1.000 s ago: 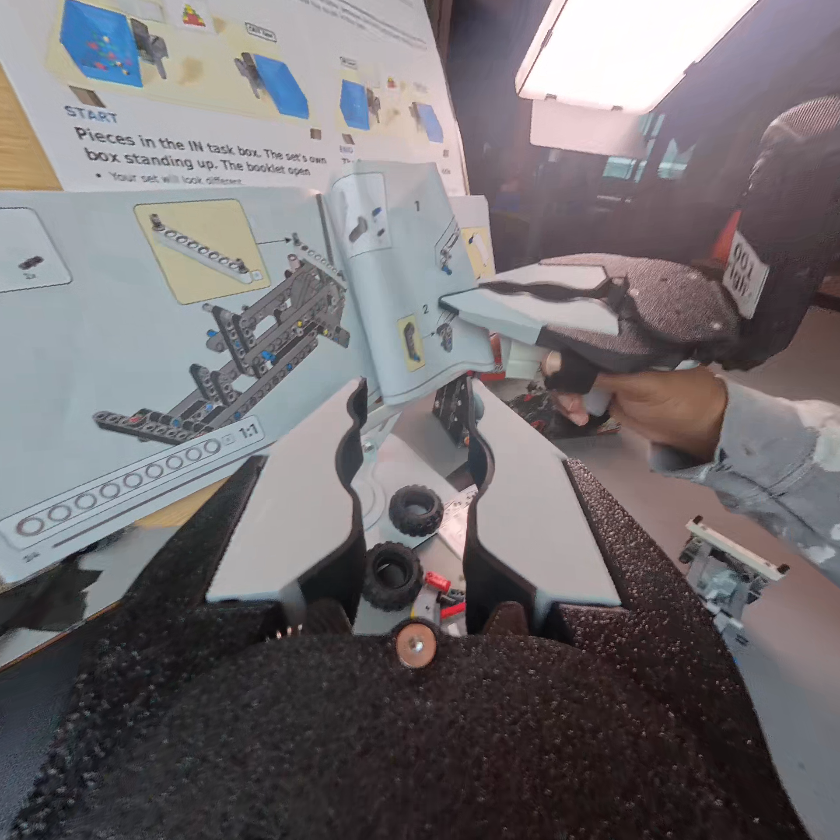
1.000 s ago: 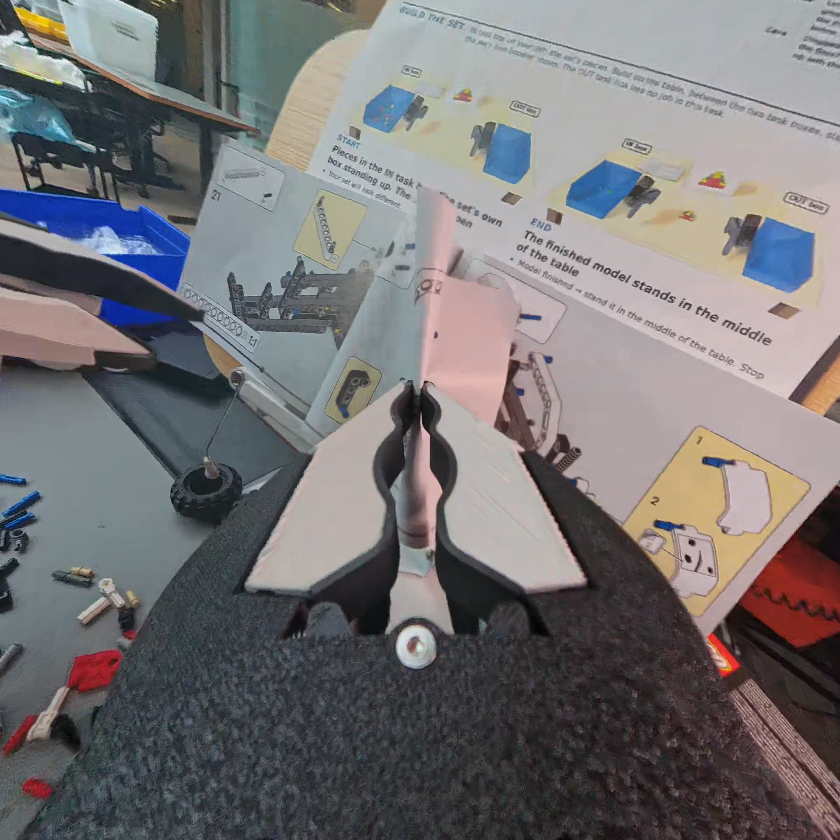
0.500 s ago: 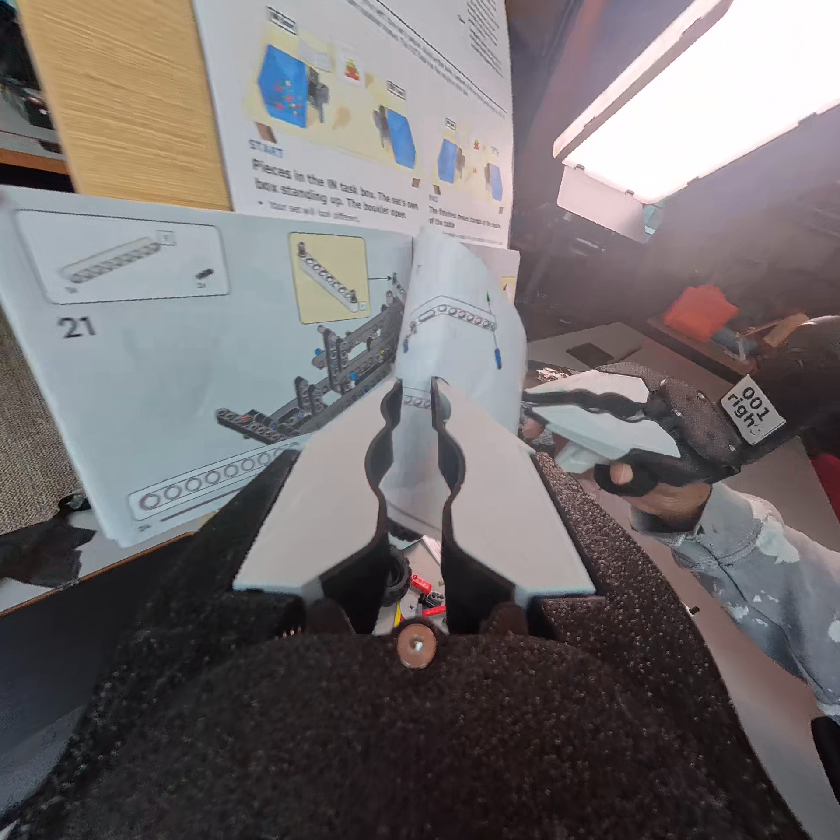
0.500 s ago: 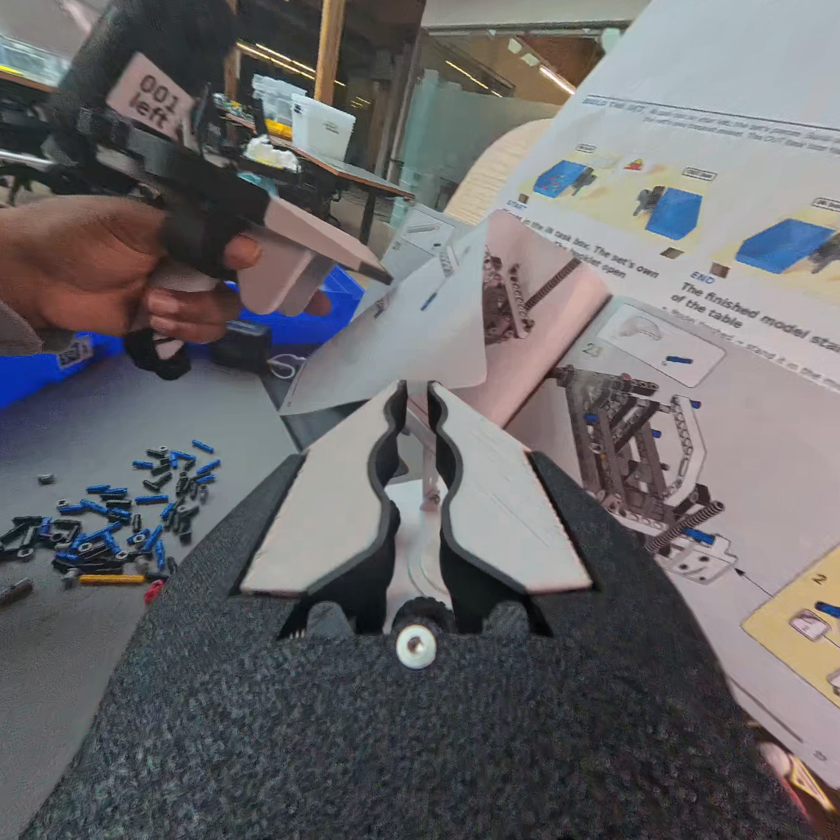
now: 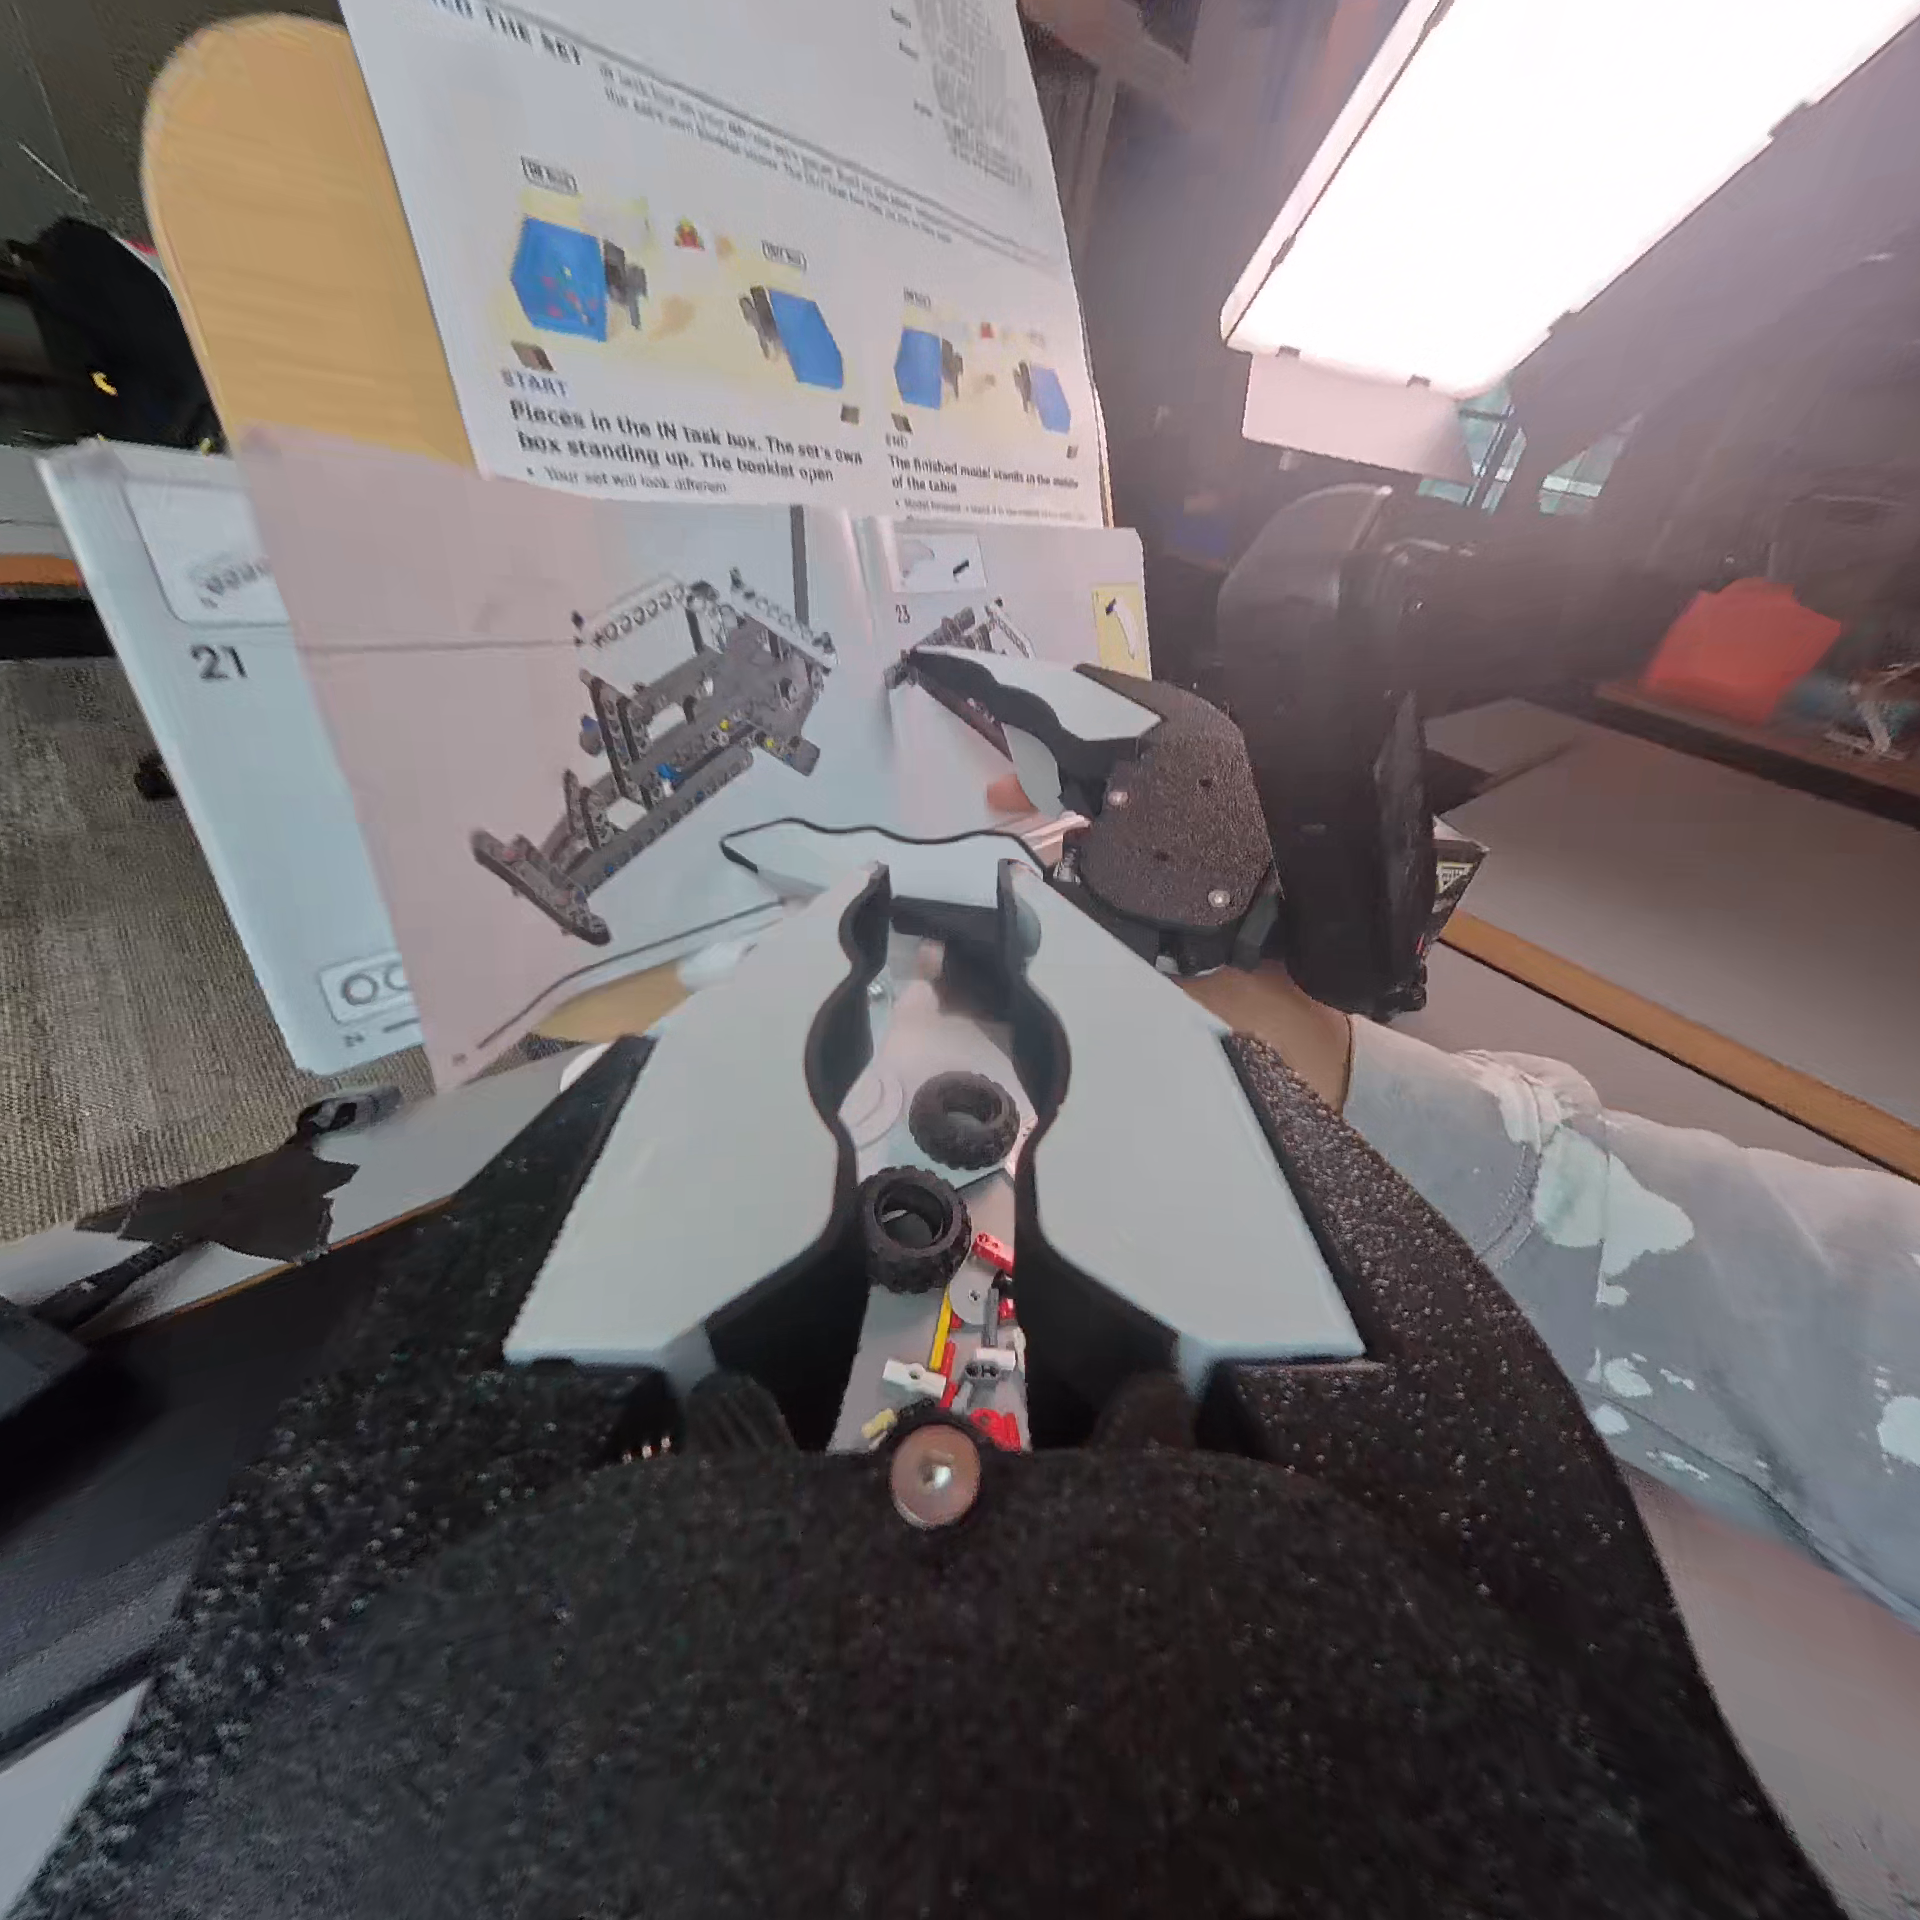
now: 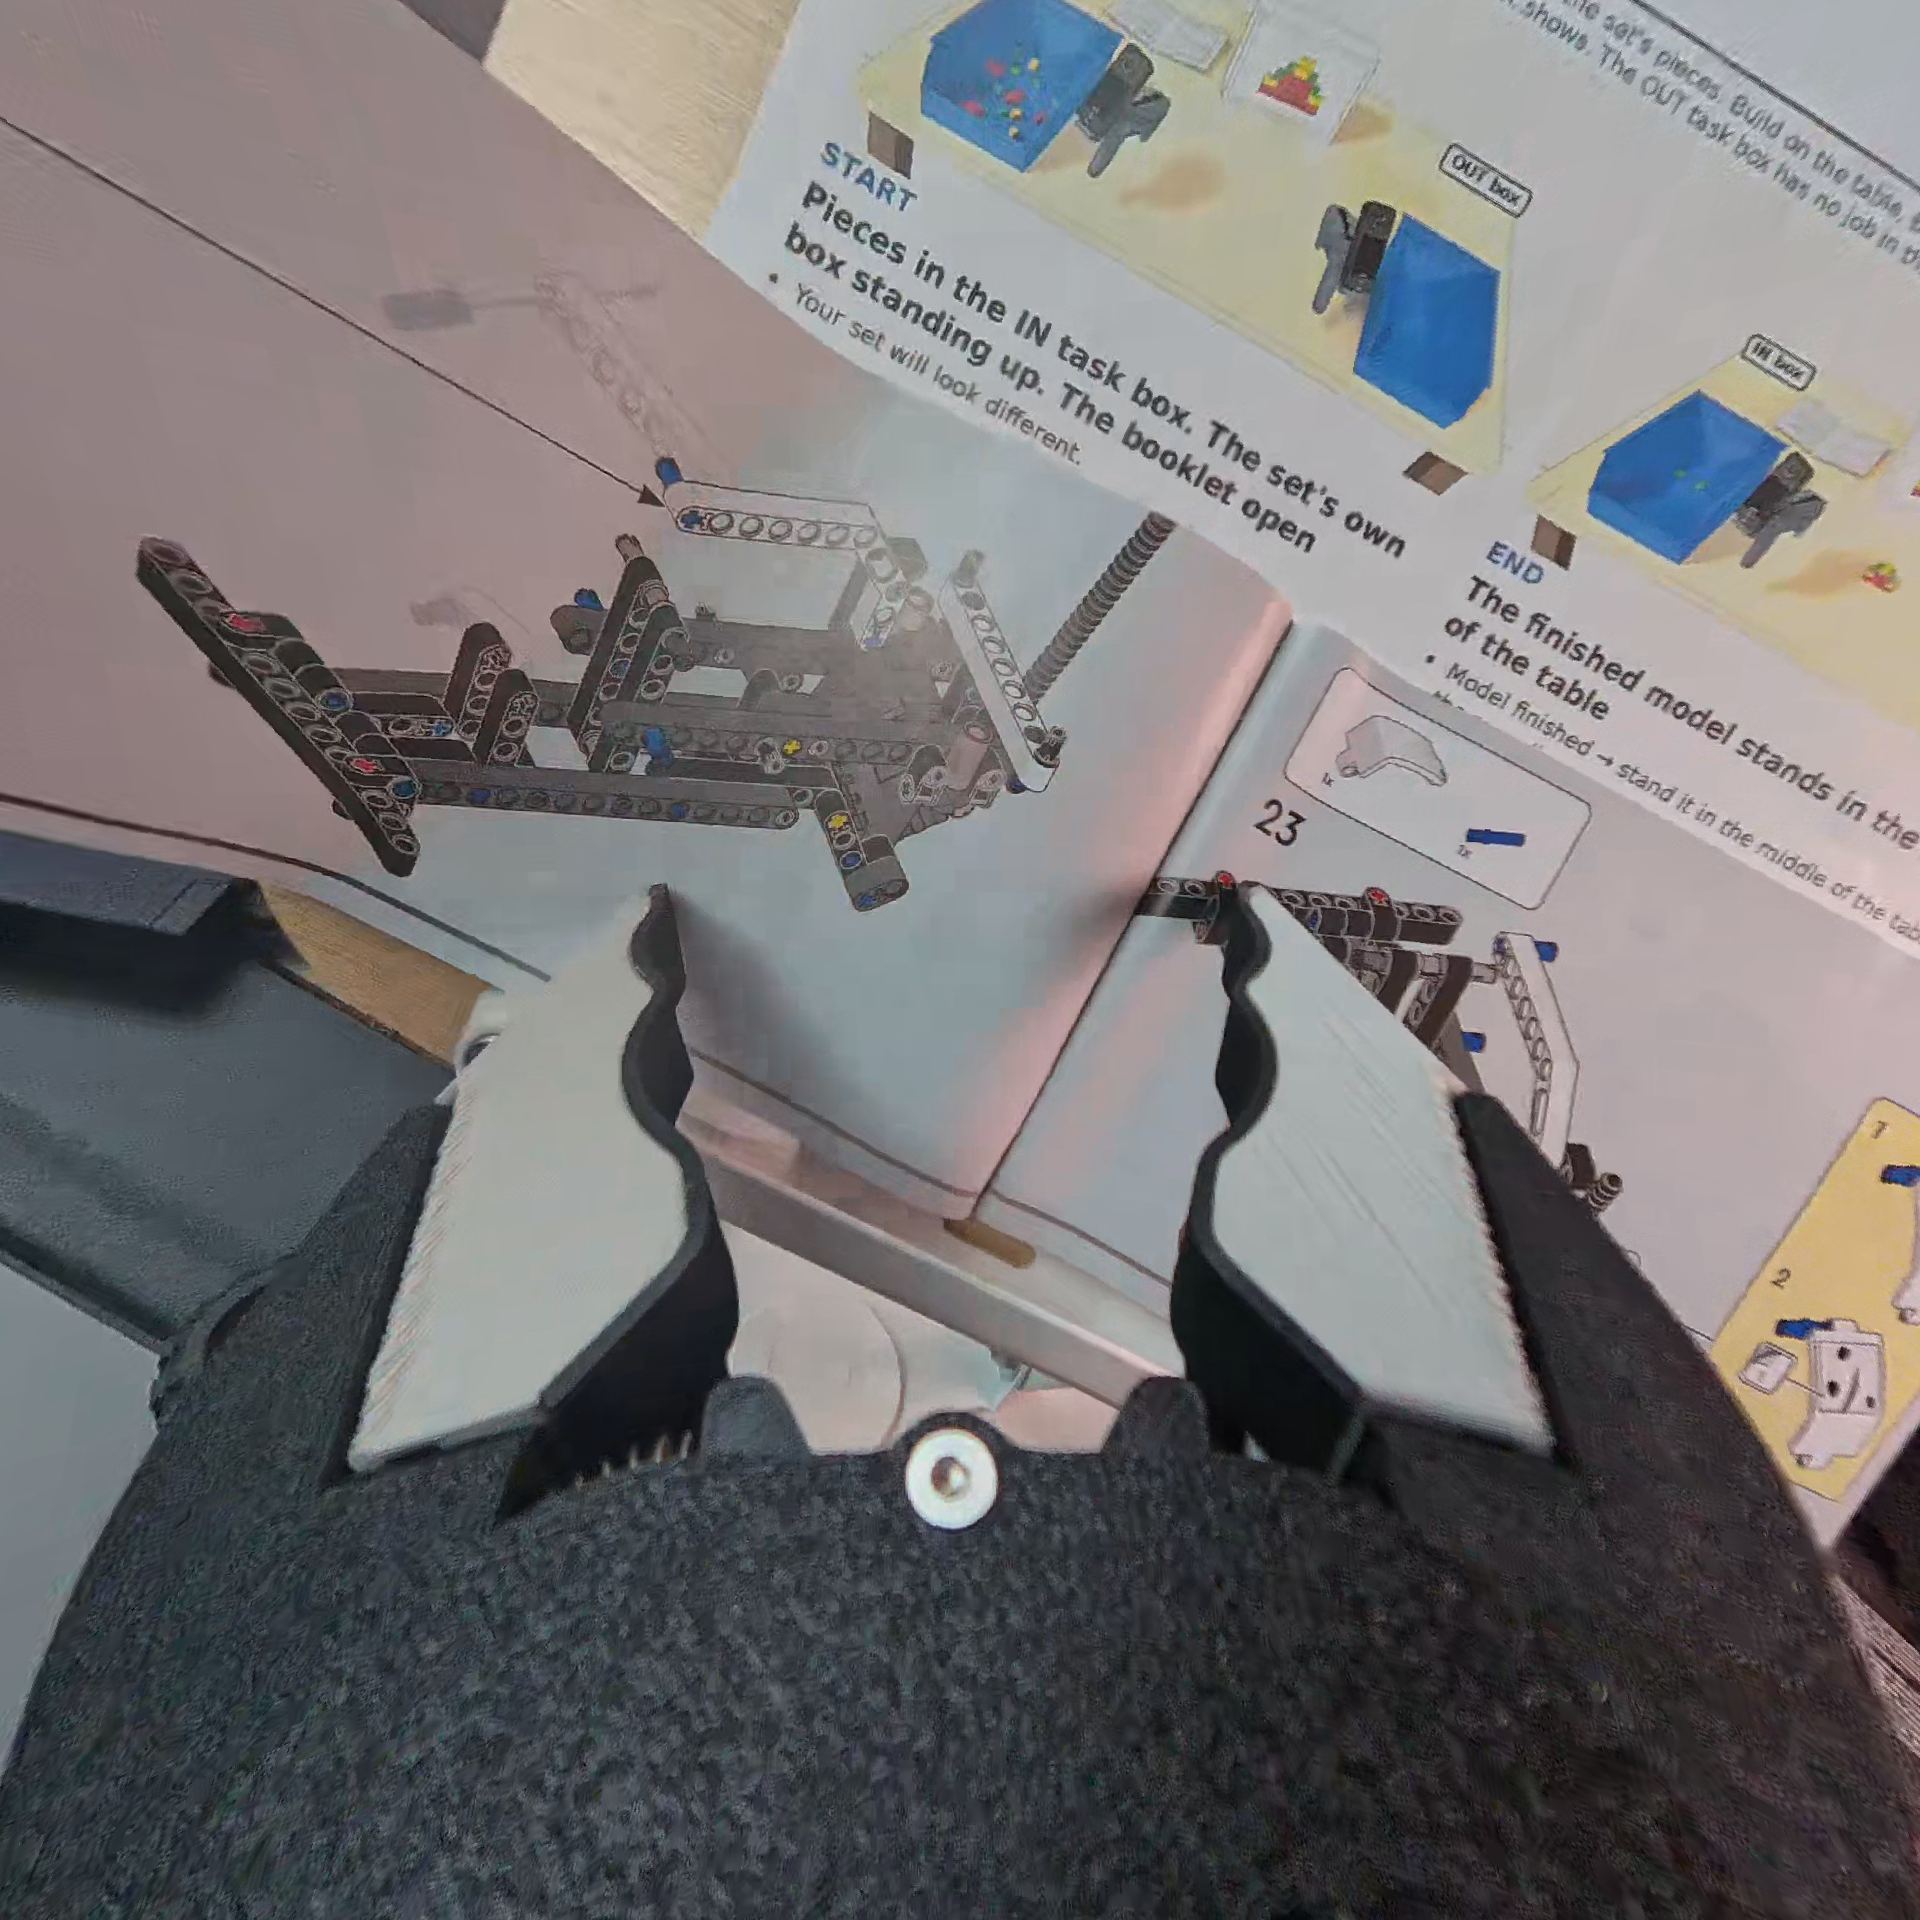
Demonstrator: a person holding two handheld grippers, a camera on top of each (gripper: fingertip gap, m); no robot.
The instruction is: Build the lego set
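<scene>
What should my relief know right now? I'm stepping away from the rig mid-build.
Left gripper: open, empty, hovering over the table.
Right gripper: open wide, empty, at the instruction booklet.
Booklet stands open on a new spread, below the task sheet.
Two black tyres and small loose pieces lie on the table under the left gripper.
Done: page appears turned. The model itself is not in view.
Left: find this step's pieces and keep building.

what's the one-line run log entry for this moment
phase: reading open paper instruction booklet | left claw: open, empty | right claw: open, empty, facing booklet | two black rubber tyres: on table
</scene>
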